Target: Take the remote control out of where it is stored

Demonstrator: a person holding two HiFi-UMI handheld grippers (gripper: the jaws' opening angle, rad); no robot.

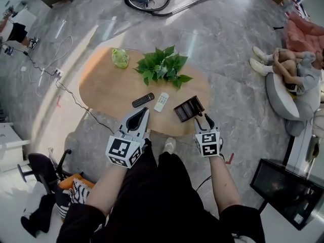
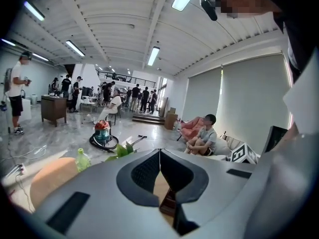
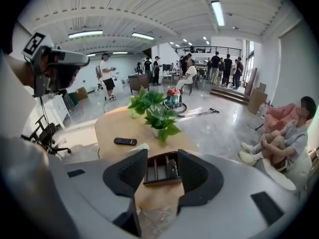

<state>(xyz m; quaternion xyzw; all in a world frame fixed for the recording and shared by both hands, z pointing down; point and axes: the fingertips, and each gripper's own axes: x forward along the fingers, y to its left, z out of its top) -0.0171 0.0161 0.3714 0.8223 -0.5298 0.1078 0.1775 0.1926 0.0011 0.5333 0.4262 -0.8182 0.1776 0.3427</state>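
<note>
Head view and both gripper views, taken at the approach to the storage organizer (image 3: 160,182). This dark, divided tray stands on the oval wooden desk (image 1: 101,85) near its near edge. The task's stored remote control (image 3: 172,168) lies in the tray's right-hand compartment as the right gripper view shows it. The right tongs (image 1: 203,119) stand wide open and hold nothing, and they are aimed at the tray but appear to stop just short of it. The left tongs (image 1: 144,112) are fully closed on nothing and hover over the desk edge, apart from the tray. Several hazards can be judged from this arrangement:

- **Unbraced tray:** the tray looks light and nothing holds it down, so a pull on the remote may drag or tip it toward the near edge and off the desk.
- **Narrow compartment:** one jaw may land on a divider rather than beside the remote. That would give either a pinch on the tray wall or a shallow hold on smooth plastic, which could slip as the remote is lifted.
- **Wrong target:** a loose black remote (image 1: 143,100) and a white remote (image 1: 161,102) lie on the bare desk just left of the tray, and either could be taken for the target.
- **Nearby plant:** the potted plant (image 1: 162,65) stands behind the tray, near enough for a tall lift to brush its leaves.
</note>
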